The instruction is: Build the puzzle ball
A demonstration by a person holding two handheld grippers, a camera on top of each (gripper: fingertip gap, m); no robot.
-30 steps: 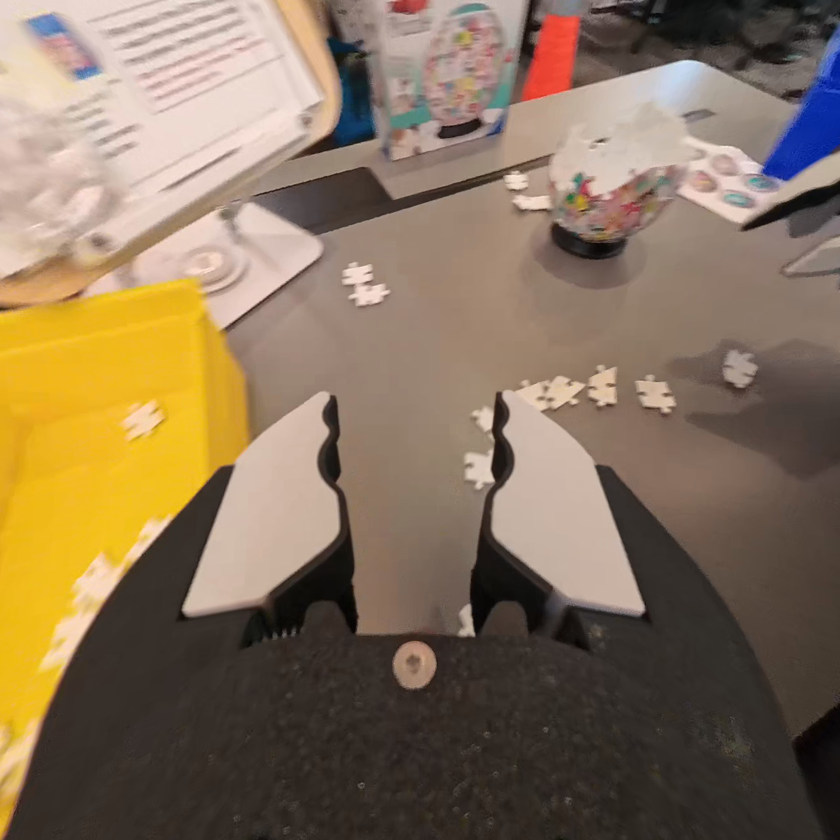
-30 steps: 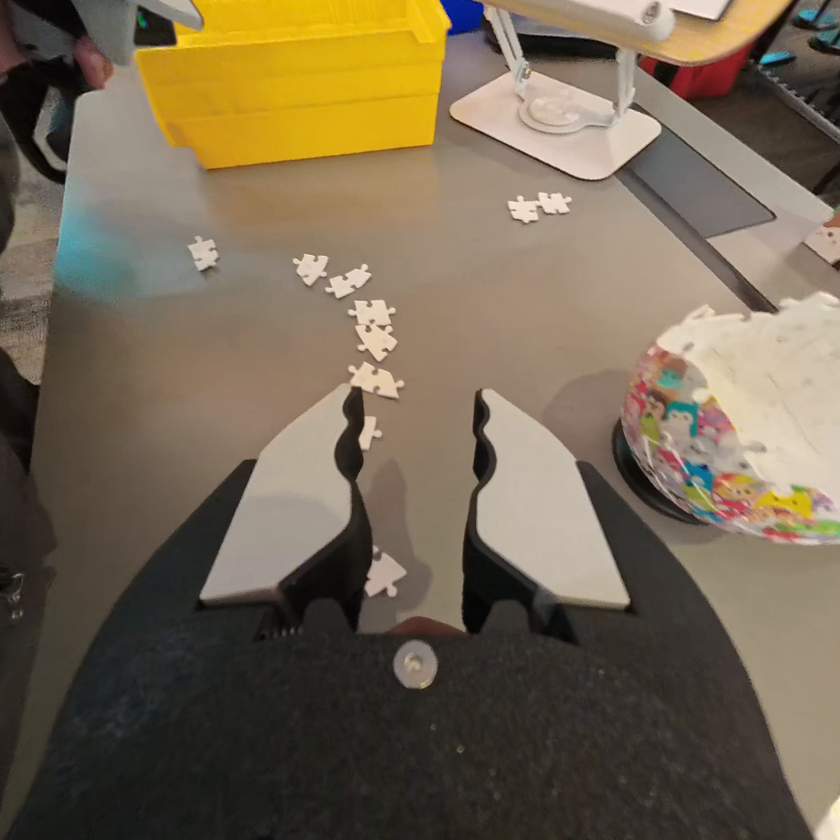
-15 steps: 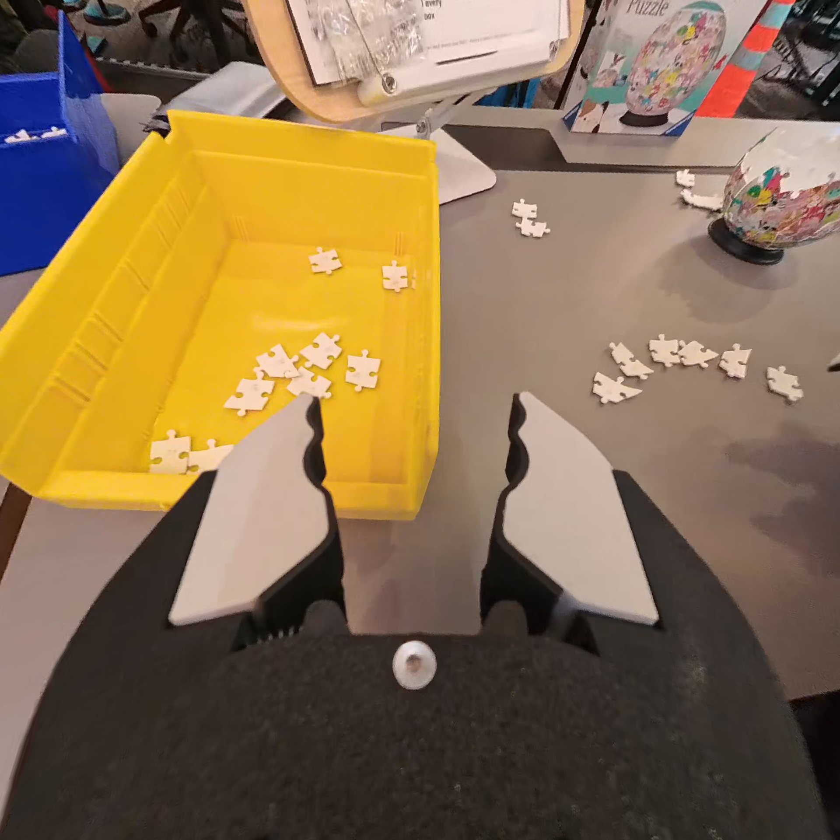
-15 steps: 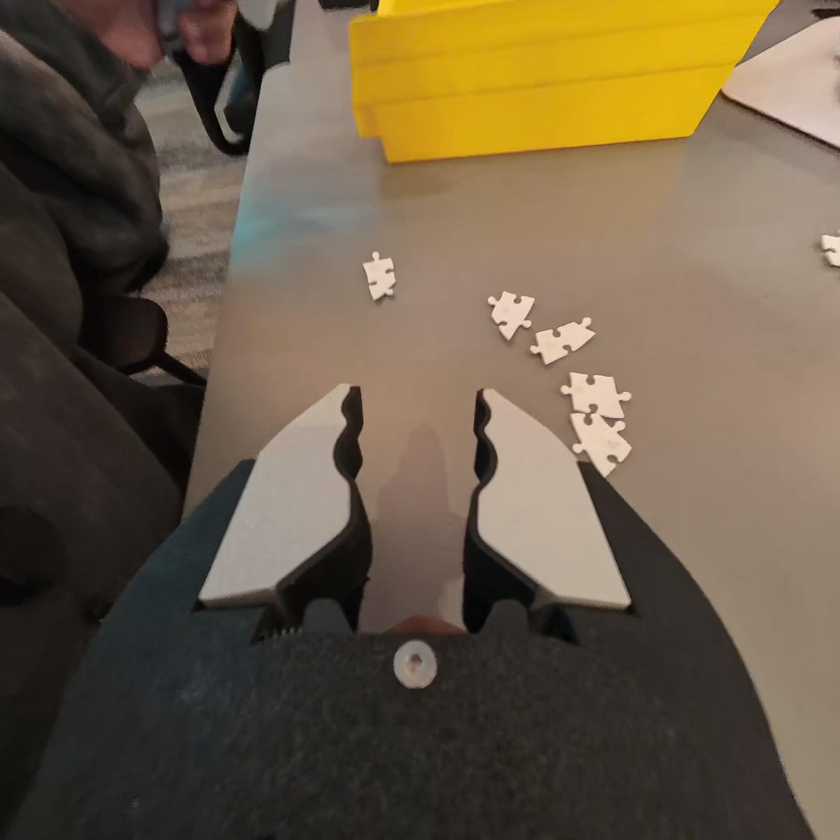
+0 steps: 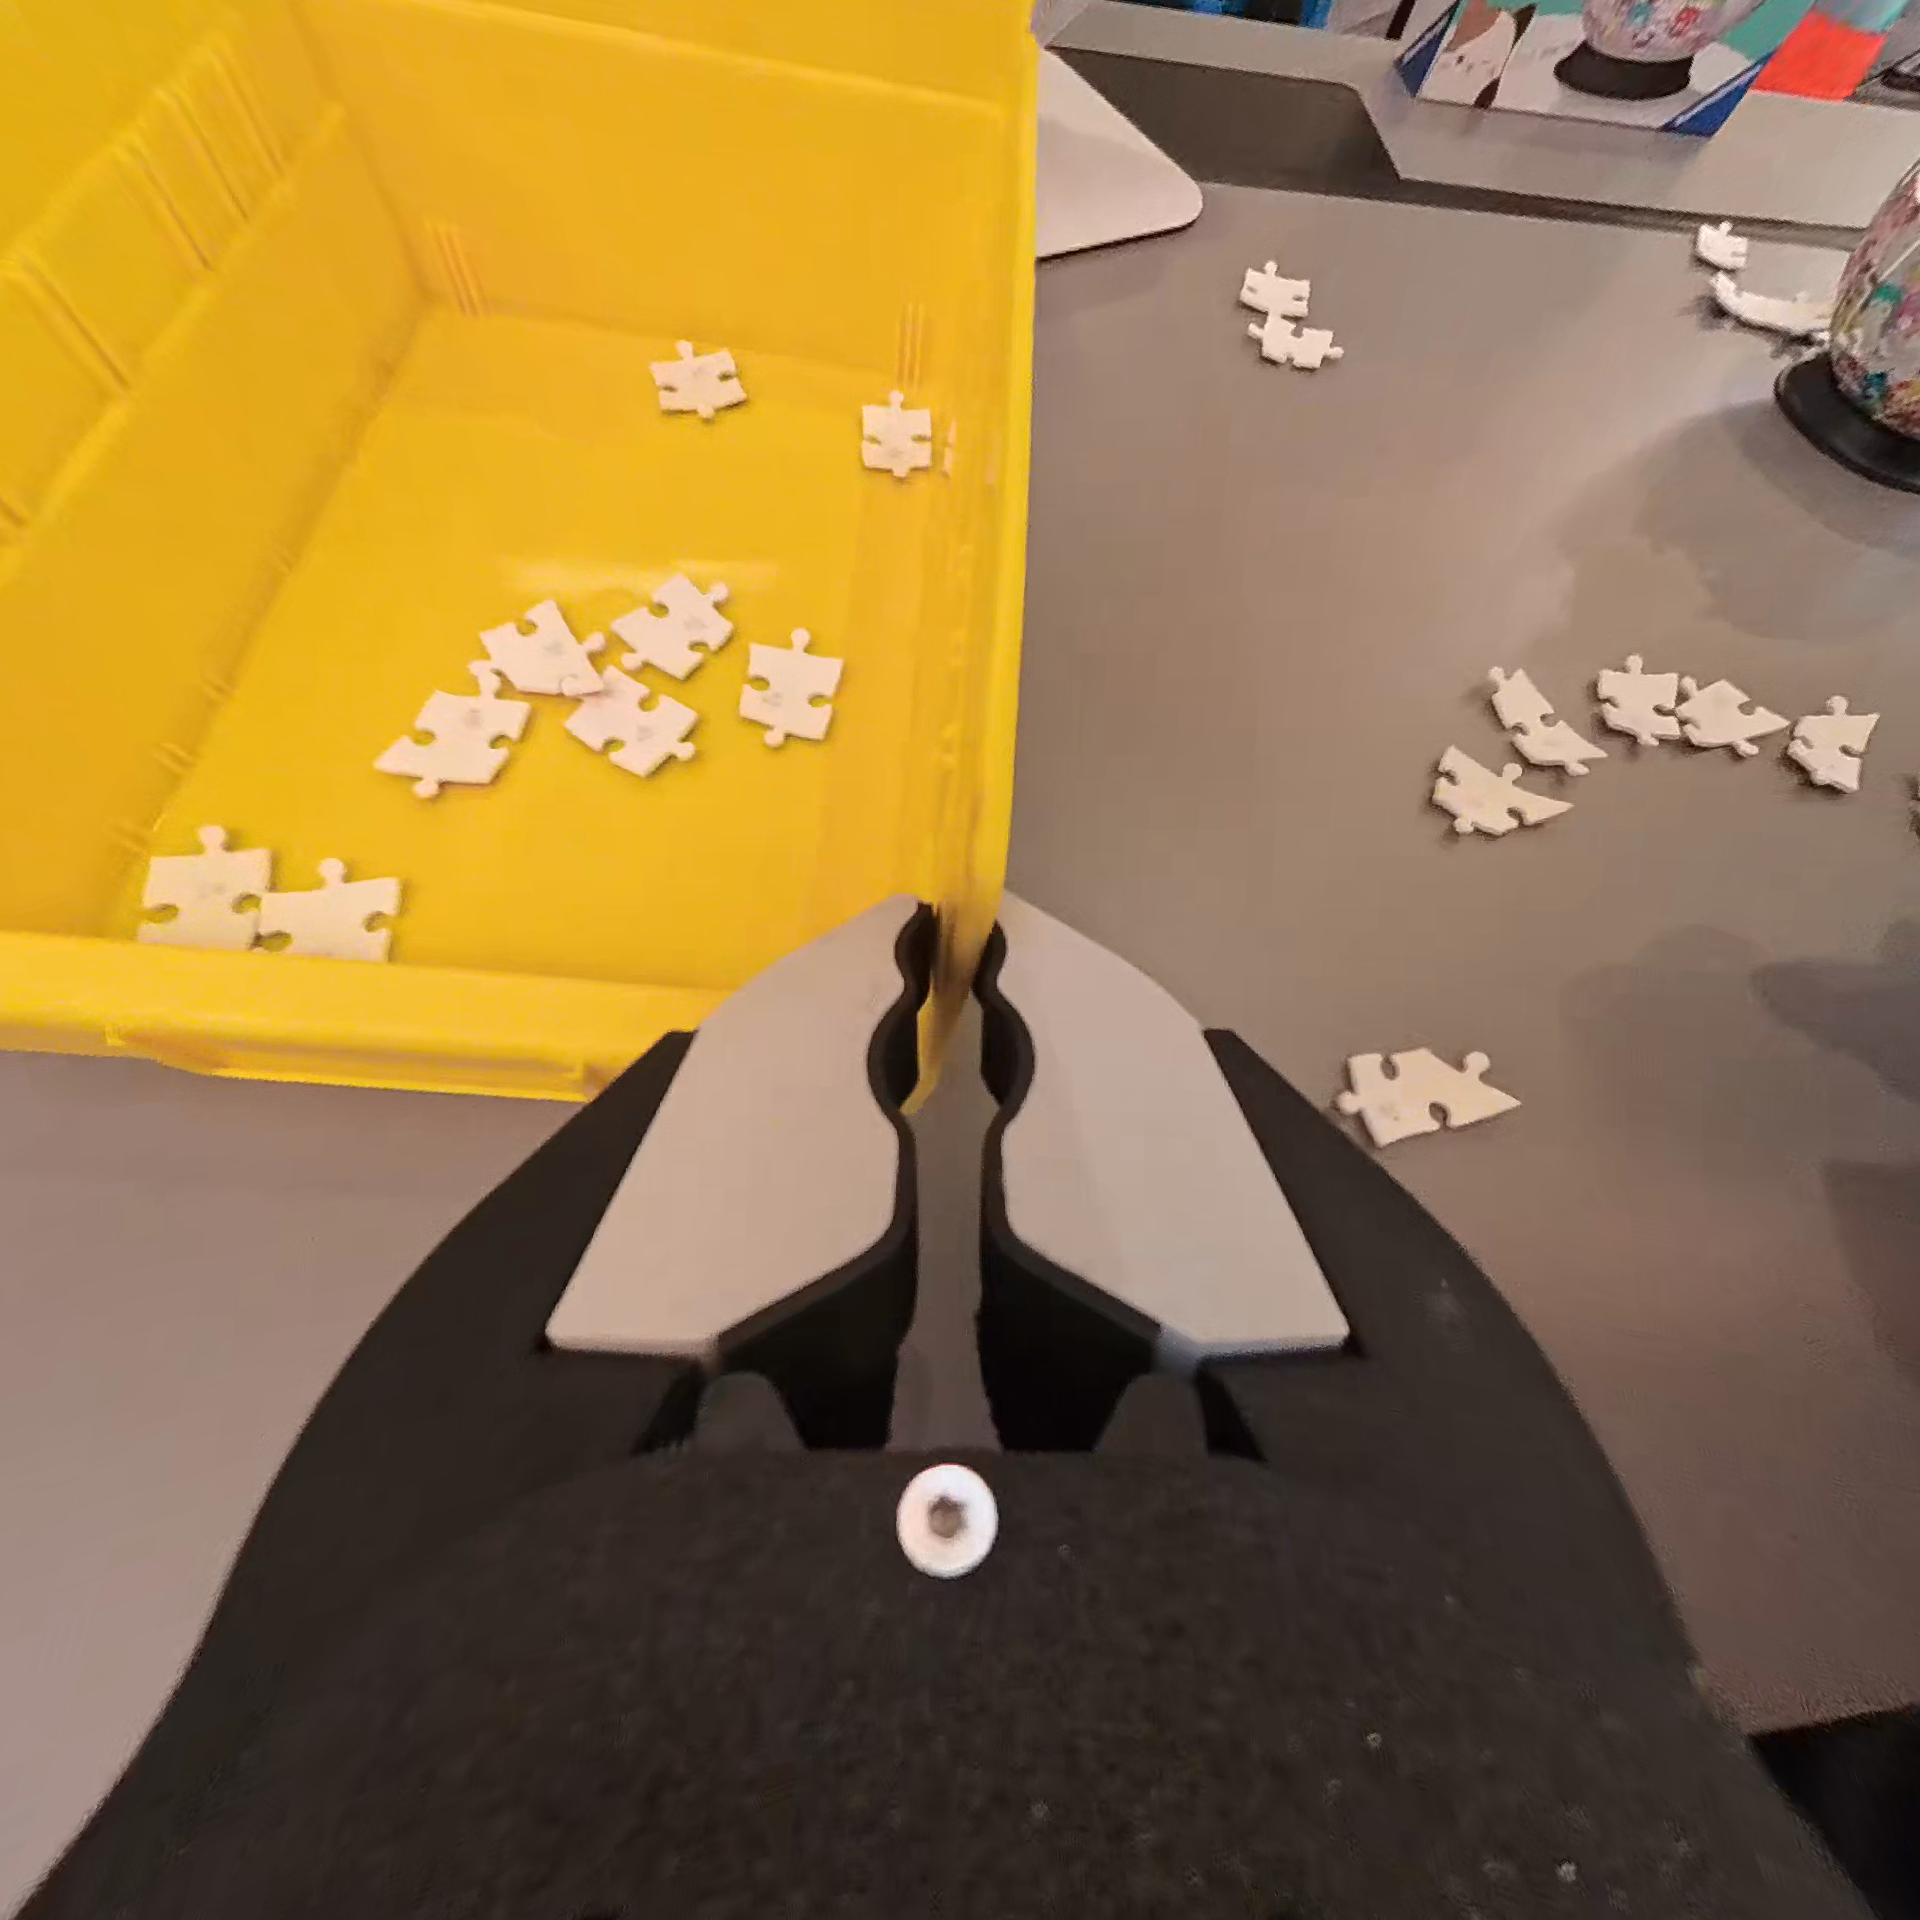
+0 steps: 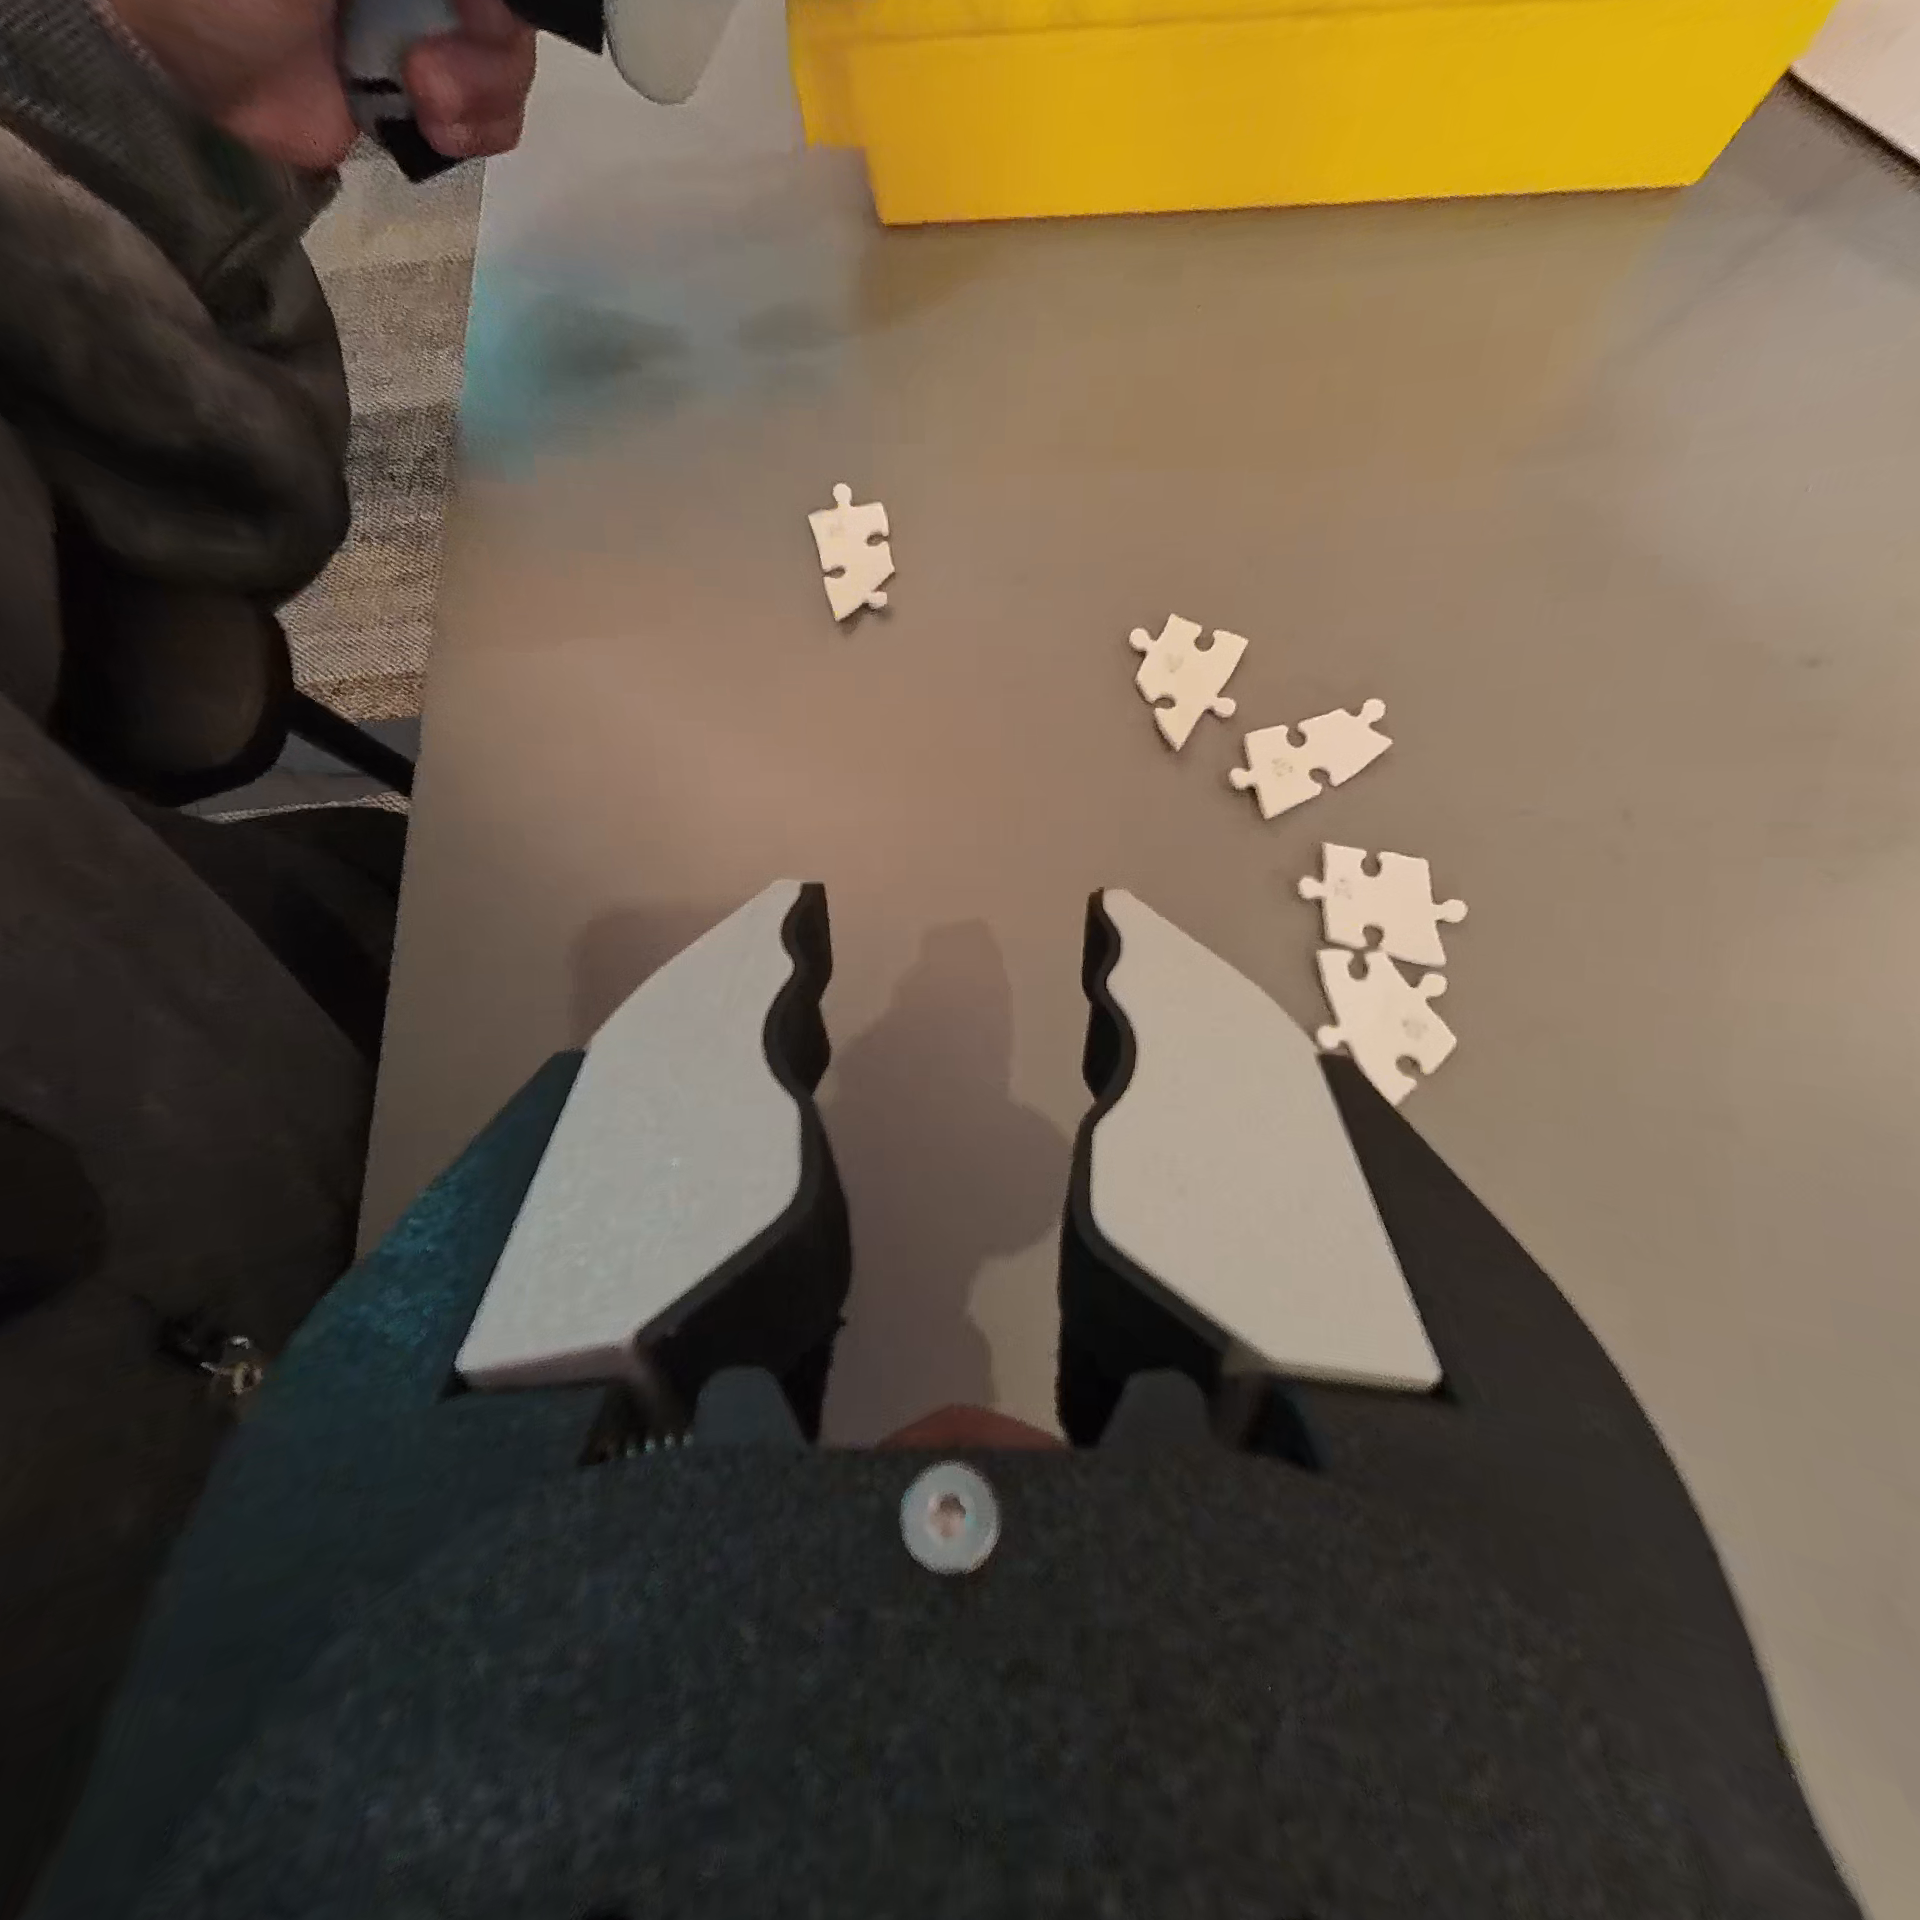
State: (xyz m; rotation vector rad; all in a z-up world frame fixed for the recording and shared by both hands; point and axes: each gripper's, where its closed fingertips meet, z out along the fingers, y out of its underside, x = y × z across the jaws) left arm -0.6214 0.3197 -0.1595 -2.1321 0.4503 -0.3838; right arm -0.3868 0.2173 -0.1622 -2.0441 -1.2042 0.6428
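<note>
Closely, at the centre of the left wrist view, our left gripper (image 5: 951, 940) has its fingers drawn nearly together around the near right corner wall of the yellow bin (image 5: 997, 520); we judge it pinched on that wall, though actual contact is hard to confirm. Our right gripper (image 6: 956, 914) hangs wide apart and holds nothing, low over the grey table (image 6: 1039, 416).

Loose white pieces (image 5: 644, 686) lie flat on the bin floor at left of frame; more (image 5: 1662, 717) are strewn on the table at right. The puzzle ball (image 5: 1881, 322) sits partly cut off at the upper right edge on its dark stand (image 5: 1839, 436).

We judge the pieces light, thin and stiff, awkward to lift off a smooth surface; an edge pinch across a tab looks best. The ball's shell appears fragile and is best steadied at the stand.

Only the left view shows the bin's inside and the ball. Only the right view shows a lone piece (image 6: 854, 551) upper centre, a cluster of four (image 6: 1340, 831) at right, and a person's hand (image 6: 343, 94) at upper left.
</note>
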